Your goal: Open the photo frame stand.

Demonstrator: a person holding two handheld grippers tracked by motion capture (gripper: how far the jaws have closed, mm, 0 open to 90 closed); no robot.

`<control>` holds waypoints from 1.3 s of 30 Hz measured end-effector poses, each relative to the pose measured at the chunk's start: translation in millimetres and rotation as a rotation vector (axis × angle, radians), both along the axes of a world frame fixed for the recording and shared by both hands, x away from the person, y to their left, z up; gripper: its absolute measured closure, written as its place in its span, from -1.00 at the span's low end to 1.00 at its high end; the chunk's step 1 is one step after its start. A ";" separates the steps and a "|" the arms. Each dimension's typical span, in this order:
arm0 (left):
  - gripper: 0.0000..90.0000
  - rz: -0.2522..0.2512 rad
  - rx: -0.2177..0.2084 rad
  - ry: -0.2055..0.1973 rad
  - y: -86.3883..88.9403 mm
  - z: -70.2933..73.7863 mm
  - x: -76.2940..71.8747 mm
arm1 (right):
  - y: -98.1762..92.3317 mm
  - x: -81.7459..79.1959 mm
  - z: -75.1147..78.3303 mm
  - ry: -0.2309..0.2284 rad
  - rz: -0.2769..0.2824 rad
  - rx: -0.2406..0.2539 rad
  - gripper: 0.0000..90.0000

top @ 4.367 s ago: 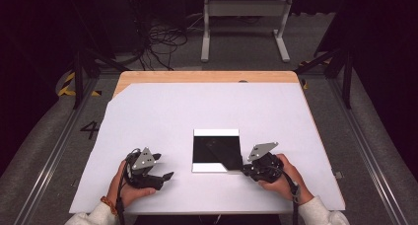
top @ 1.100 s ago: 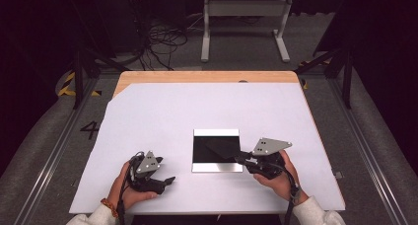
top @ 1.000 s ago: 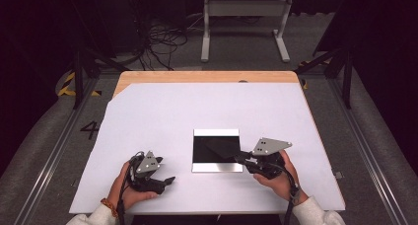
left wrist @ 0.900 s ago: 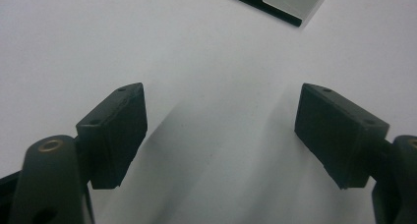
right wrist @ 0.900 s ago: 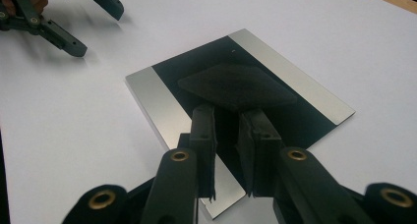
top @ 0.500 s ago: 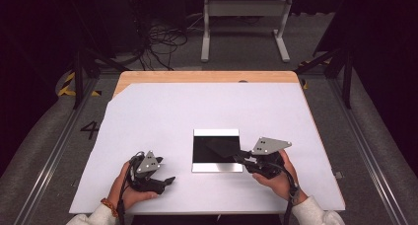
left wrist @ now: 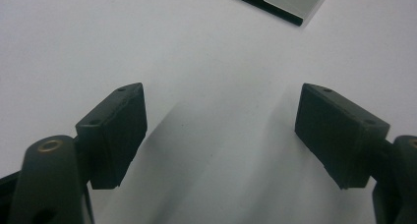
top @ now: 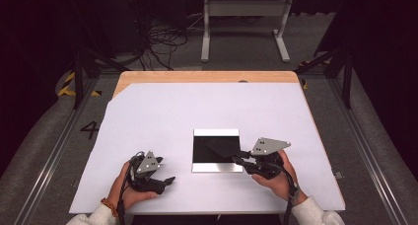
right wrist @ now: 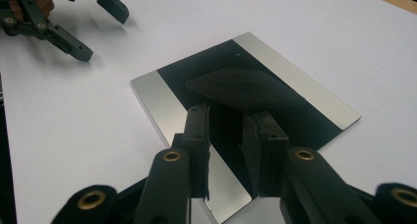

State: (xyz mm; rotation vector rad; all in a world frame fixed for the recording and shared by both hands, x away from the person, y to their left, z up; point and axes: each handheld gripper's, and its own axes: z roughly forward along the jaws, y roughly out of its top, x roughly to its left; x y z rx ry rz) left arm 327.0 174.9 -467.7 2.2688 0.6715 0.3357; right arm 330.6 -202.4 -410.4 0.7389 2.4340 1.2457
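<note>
White sheet [top: 207, 111] covers a wooden table [top: 207, 77], with a strip of bare wood showing along the far edge.

Plate [top: 217, 150]: one flat square piece, glossy black across the middle with a silver band along two opposite edges. It lies flat on the sheet, slightly right of centre and toward the near side. In the right gripper view its black face mirrors a dark angular shape.

Right gripper [top: 240, 160]: held in the right hand [top: 276, 178] at the plate's near right corner, grey three-cornered top plate uppermost. In the right gripper view [right wrist: 226, 135] the jaws stand narrowly apart, with a slim gap between the pads, and reach over the near silver band and the black field. Nothing sits between them. Whether the tips touch the plate cannot be told.

Left gripper [top: 167, 180]: held in the left hand [top: 129, 190] low at the near left of the sheet, well apart from the plate. In the left gripper view [left wrist: 221, 130] the jaws are spread wide over bare white sheet, holding nothing, and a corner of the plate shows at the top edge.

Floor beyond the table: grey, with a metal stand [top: 244, 18] and loose cables [top: 165, 37].
</note>
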 end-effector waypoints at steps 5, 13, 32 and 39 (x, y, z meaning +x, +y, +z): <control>-0.54 0.001 0.000 0.000 0.1 0.0 -0.1 | -1.8 -0.9 0.7 0.007 -0.007 0.000 0.53; -0.54 0.000 0.005 -0.003 0.0 0.2 0.0 | -2.6 -0.4 0.7 0.017 -0.012 -0.003 0.37; -0.54 0.000 0.012 -0.008 -1.3 0.0 -0.2 | -7.8 6.7 -0.8 0.118 -0.018 0.112 -0.16; -0.54 0.000 0.015 -0.010 -2.7 -0.4 0.0 | -9.2 13.8 0.6 0.166 -0.065 0.183 -0.23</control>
